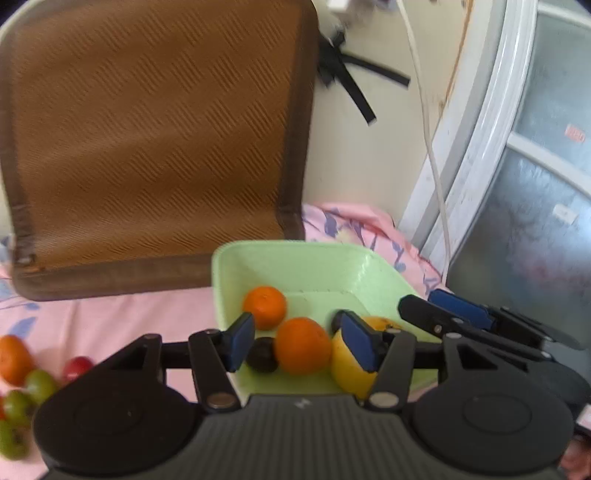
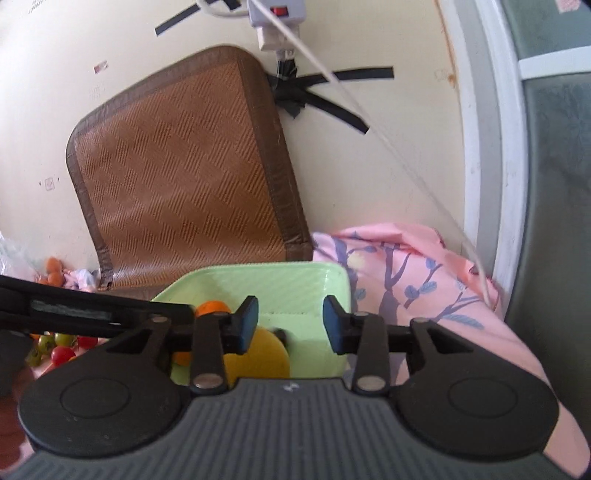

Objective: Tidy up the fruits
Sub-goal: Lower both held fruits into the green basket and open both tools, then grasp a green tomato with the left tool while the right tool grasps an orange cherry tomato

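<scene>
Left wrist view: my left gripper [image 1: 299,341] hangs over the near edge of a pale green tray [image 1: 295,258] that sits on a pink flowered bedsheet [image 1: 122,317]. Its blue pads stand apart with nothing pinched between them. Inside the tray I see an orange [image 1: 302,345] just past the gap, a second orange [image 1: 264,306] behind it, a small dark fruit [image 1: 263,354] beside the left pad, and a yellow fruit [image 1: 349,369] partly hidden by the right pad. Off to the left, on the sheet, lie loose fruits: green tomatoes [image 1: 38,386], a red tomato [image 1: 77,367] and another orange one [image 1: 13,360]. A brown woven mat [image 1: 155,129] leans against the wall behind. My right gripper [image 1: 458,314] shows at the tray's right side.

Right wrist view: my right gripper [image 2: 290,325] is also spread, empty, pointing into the same green tray [image 2: 303,280]. The yellow fruit [image 2: 258,356] lies low under the left pad, with an orange [image 2: 212,307] peeking behind it. The left gripper's black arm [image 2: 74,310] crosses from the left edge. Beyond it, red and green tomatoes [image 2: 55,345] rest on the sheet [image 2: 424,280]. The woven mat [image 2: 184,177] and a power strip [image 2: 277,13] on the wall fill the background.
</scene>
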